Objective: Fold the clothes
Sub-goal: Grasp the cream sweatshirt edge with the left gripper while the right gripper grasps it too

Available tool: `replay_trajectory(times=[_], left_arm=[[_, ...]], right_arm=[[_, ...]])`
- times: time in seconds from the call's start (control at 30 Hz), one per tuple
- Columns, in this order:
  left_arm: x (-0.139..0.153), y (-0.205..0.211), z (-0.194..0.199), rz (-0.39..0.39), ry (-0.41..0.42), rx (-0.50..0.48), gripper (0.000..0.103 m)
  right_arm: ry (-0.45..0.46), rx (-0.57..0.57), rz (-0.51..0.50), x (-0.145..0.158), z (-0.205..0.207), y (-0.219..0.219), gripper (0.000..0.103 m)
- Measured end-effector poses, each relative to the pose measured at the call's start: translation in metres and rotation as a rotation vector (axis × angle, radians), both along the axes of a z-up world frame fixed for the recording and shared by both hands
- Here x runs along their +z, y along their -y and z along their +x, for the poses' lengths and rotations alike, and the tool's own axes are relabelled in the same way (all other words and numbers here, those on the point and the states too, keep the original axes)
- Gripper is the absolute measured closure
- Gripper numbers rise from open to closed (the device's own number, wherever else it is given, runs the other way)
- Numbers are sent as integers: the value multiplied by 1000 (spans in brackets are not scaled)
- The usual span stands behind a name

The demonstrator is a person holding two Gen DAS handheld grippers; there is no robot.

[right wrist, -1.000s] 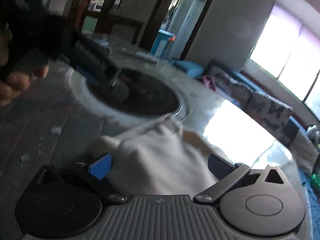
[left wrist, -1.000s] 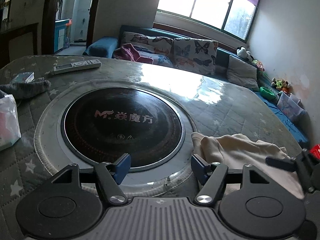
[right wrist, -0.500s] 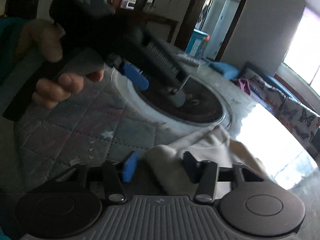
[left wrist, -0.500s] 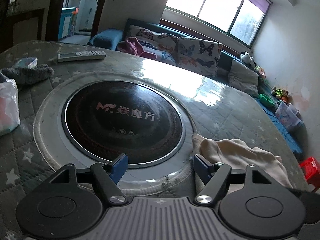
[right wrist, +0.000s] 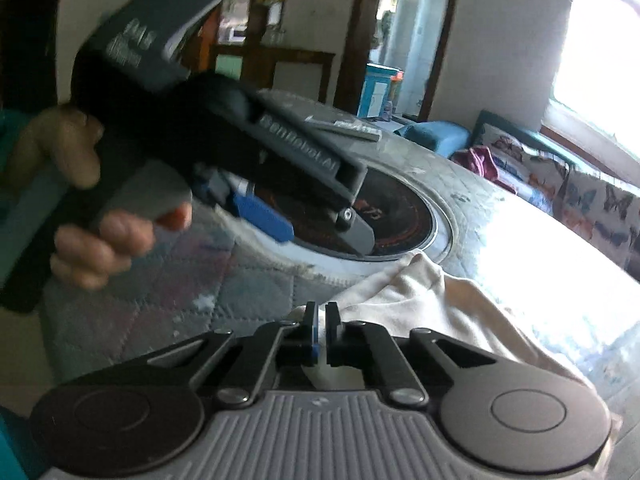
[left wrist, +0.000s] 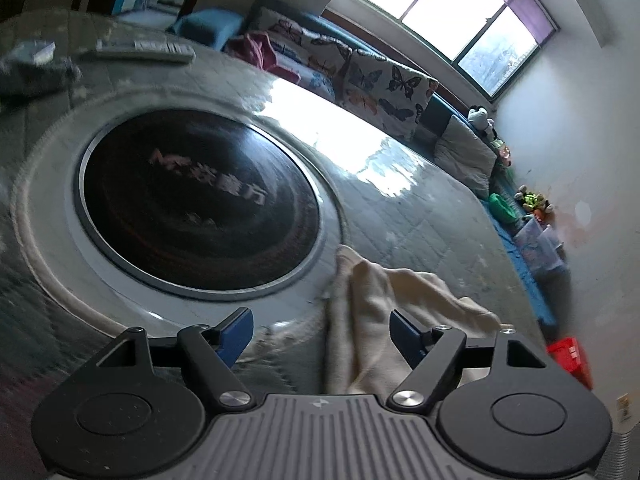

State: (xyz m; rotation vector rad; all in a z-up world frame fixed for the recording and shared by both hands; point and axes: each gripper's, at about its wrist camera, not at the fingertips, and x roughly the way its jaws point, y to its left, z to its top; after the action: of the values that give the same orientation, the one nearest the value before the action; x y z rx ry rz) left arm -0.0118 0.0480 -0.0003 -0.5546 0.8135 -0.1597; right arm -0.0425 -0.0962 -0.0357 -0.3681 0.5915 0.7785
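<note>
A cream garment [left wrist: 368, 292] lies crumpled on the quilted round table [left wrist: 420, 216], beside the black round cooktop [left wrist: 192, 200]. In the right wrist view my right gripper [right wrist: 322, 312] is shut on the near edge of the garment [right wrist: 420, 292], and the cloth rises toward the jaws. My left gripper [left wrist: 320, 334] hovers just above the table with its jaws opening. A fold of the garment shows between the blue pads [left wrist: 236, 332], which do not press on it. A hand [right wrist: 92, 248] holds the left gripper [right wrist: 316, 232] over the cooktop [right wrist: 400, 216].
A remote control [left wrist: 148, 50] and a grey cloth lie at the table's far left. A sofa with butterfly cushions [left wrist: 380, 80] runs under the window behind the table. A red crate [left wrist: 568, 356] stands on the floor at right.
My right gripper went from wide open to shut on the garment's edge, and the cloth has risen a little. The left gripper rolled, tilting its view, and the garment now shows between its fingers.
</note>
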Motion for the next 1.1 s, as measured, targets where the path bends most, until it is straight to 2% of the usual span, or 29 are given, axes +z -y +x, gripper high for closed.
replay_trajectory(times=[0.07, 0.17, 0.27, 0.3, 0.4, 0.53, 0.6, 0.67, 0.8, 0.97, 1.1], left_arm=[[-1, 1, 2, -15, -11, 6, 25], [-1, 3, 5, -25, -22, 22, 25], [1, 3, 5, -10, -24, 30, 25], [1, 3, 5, -6, -25, 31, 25], [-1, 1, 5, 2, -37, 37, 24], [-3, -3, 6, -19, -50, 44, 24], [-3, -3, 6, -25, -51, 45, 23], [-3, -3, 6, -32, -52, 41, 23], [-6, 1, 11, -80, -73, 30, 22], [-12, 12, 22, -158, -107, 7, 22], [-16, 20, 32, -203, -122, -7, 27]], right_arm=[[-16, -15, 27, 5, 4, 8, 101], [4, -6, -7, 7, 2, 10, 100], [4, 47, -44, 1, -4, 3, 94], [18, 62, -61, -2, -8, -1, 91], [75, 95, -111, -12, -18, -12, 69], [114, 106, -170, -25, -21, -23, 73], [103, 108, -158, -26, -19, -22, 88], [82, 96, -117, -20, -16, -17, 94], [28, 41, 13, 3, -7, 4, 95], [-6, 7, 97, 21, -2, 26, 95], [-12, -10, 137, 28, -4, 41, 96]])
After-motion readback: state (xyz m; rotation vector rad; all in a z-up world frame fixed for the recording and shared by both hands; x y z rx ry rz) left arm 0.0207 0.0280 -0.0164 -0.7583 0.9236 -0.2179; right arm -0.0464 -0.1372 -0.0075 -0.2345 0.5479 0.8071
